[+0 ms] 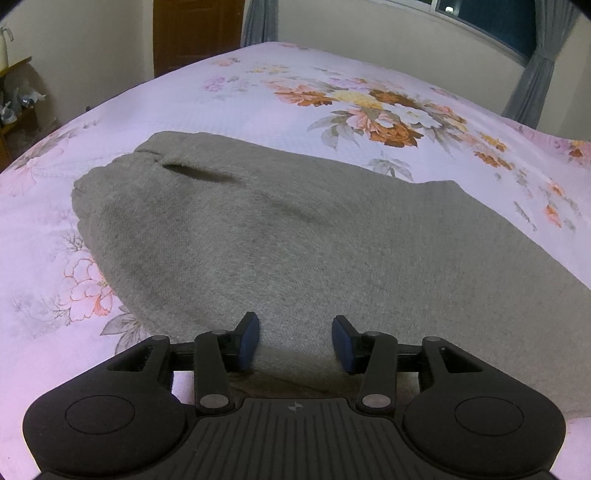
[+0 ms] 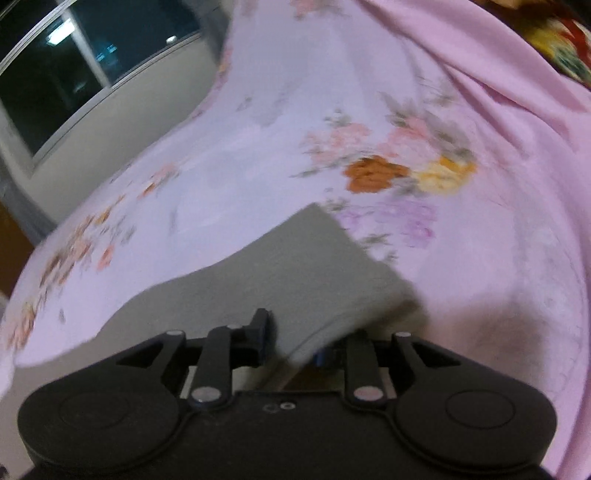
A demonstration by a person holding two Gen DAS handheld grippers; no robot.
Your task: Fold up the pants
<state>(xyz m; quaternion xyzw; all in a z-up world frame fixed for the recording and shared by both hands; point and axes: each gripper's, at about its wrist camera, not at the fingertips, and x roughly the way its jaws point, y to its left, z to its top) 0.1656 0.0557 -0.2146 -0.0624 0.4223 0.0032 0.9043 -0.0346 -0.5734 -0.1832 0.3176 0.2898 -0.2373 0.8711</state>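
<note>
Where the bed (image 1: 258,96) fills both views under its pink floral sheet, the grey pants (image 1: 280,236) lie spread on it, reaching from between the jaws of the left gripper (image 1: 295,341) away toward a pocket slit (image 1: 201,173) ahead and to the left. The left gripper sits low and level over the near edge of the cloth, its jaws standing apart with grey fabric showing in the gap; neither blue pad (image 1: 248,341) presses on it. The right gripper (image 2: 291,343) is tilted and its view is blurred: a corner of the pants (image 2: 295,266) runs forward from between its jaws, which appear partly apart with the cloth's edge draped across them and covering the right pad, so whether they pinch it I cannot tell. Only the left view shows a brown door (image 1: 197,33) far ahead, with grey curtains (image 1: 535,74) to the right. Only the right view shows a dark patterned cloth (image 2: 554,40) at upper right.
</note>
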